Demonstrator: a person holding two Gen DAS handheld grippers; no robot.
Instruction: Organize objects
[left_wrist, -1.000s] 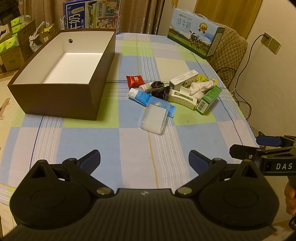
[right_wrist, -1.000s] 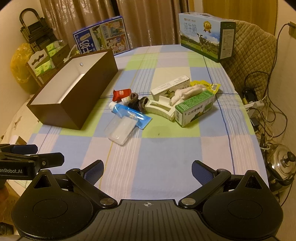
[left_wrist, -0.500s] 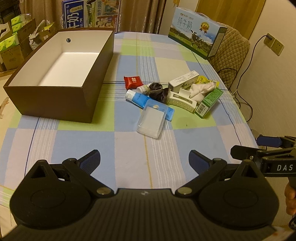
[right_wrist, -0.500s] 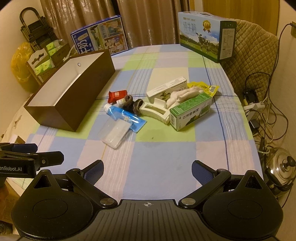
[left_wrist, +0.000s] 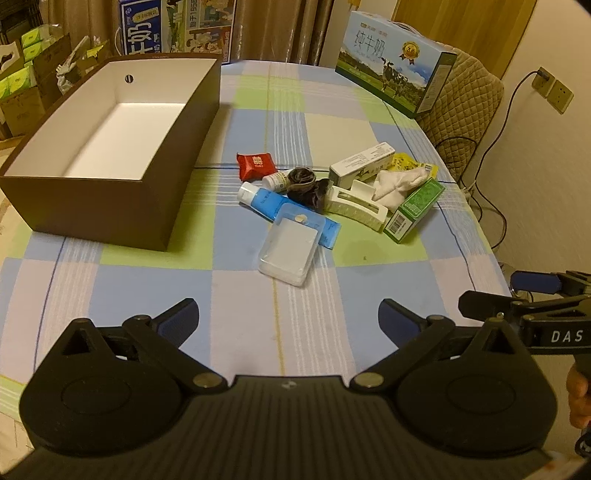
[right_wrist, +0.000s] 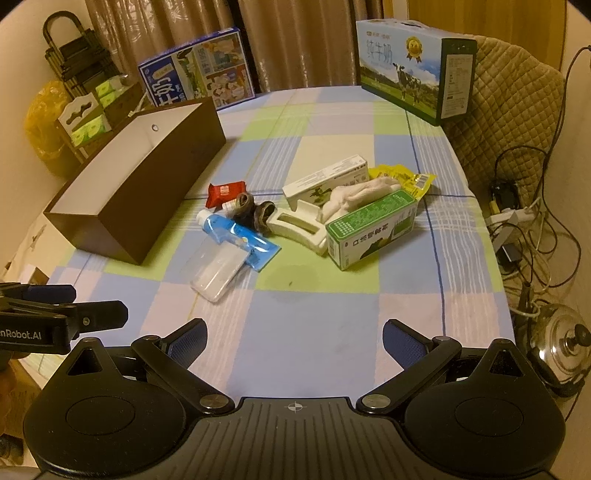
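Both hand-held grippers, left (left_wrist: 288, 317) and right (right_wrist: 294, 338), hung wide apart and empty over the bench (left_wrist: 240, 295); ahead lay the cluttered objects (left_wrist: 332, 199), the brown box (left_wrist: 110, 147) left of them.

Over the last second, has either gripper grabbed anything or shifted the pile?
No grab. Both the left gripper and right gripper have eased forward toward the pile, jaws open and empty throughout. The clear plastic case, blue tube and green carton lie as before, and the brown box is still empty.
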